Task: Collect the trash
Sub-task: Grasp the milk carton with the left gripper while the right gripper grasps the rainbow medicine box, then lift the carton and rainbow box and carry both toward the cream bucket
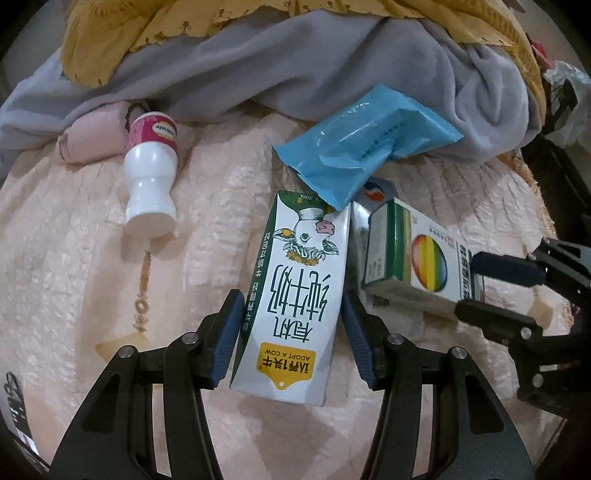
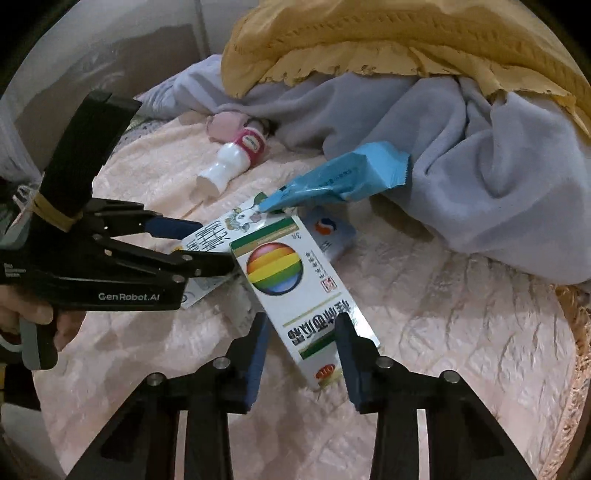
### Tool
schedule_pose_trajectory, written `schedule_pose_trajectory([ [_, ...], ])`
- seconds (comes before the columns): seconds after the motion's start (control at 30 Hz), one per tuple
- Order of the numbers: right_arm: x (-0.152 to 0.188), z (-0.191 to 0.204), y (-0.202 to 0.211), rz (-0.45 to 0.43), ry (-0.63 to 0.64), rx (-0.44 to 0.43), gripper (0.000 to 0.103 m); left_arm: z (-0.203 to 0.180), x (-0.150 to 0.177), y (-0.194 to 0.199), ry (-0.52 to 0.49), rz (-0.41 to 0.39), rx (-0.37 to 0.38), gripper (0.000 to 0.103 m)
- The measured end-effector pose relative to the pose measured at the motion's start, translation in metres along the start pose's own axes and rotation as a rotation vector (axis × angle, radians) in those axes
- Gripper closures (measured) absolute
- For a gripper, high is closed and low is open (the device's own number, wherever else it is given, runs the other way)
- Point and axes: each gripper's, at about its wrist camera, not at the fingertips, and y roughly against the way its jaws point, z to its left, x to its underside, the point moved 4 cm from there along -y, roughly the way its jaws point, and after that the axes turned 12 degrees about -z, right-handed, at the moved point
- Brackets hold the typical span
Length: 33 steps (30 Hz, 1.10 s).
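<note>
A white and green milk carton [image 1: 295,295] with a cow picture lies on the pink bedspread [image 1: 74,258]. My left gripper [image 1: 291,332] is open, its blue pads on either side of the carton's near half. A white box with a rainbow ball [image 2: 291,288] lies beside the carton; my right gripper [image 2: 301,347] is open around the box's near end. The box [image 1: 413,258] and right gripper [image 1: 495,288] also show in the left wrist view. A blue wrapper [image 1: 362,147] rests on the far ends of both. A small white bottle [image 1: 151,177] with a pink label lies far left.
A grey blanket [image 1: 295,66] and a yellow cloth [image 1: 110,29] are heaped along the far side of the bed. A small blue and white card [image 2: 328,232] lies under the box's far end. The bed's fringed edge [image 2: 576,332] runs on the right.
</note>
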Motion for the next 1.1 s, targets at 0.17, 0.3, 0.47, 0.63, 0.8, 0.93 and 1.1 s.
schedule_pose_trajectory([
  [0.17, -0.005, -0.001, 0.001, 0.001, 0.006, 0.041, 0.037, 0.002, 0.015, 0.022, -0.007, 0.002, -0.001, 0.051],
  [0.3, -0.007, 0.003, -0.013, 0.018, 0.077, 0.038, 0.032, 0.009, 0.030, 0.031, 0.000, 0.011, 0.002, 0.051],
  [0.47, 0.001, -0.002, -0.028, 0.050, 0.054, 0.053, 0.040, 0.002, 0.030, 0.025, -0.019, 0.004, -0.015, 0.050],
  [0.63, 0.012, 0.006, 0.011, 0.001, -0.019, 0.073, 0.048, -0.014, 0.030, 0.032, 0.030, -0.010, 0.024, 0.051],
  [0.8, 0.040, 0.016, 0.061, 0.002, -0.097, 0.119, 0.048, -0.039, 0.044, 0.062, 0.034, -0.054, 0.041, 0.051],
  [0.93, 0.069, 0.021, 0.097, 0.004, -0.152, 0.205, 0.048, -0.057, 0.058, 0.087, 0.035, -0.057, 0.074, 0.052],
  [1.1, 0.103, 0.027, 0.128, 0.013, -0.205, 0.251, 0.048, -0.084, 0.080, 0.109, 0.000, -0.072, 0.072, 0.051],
])
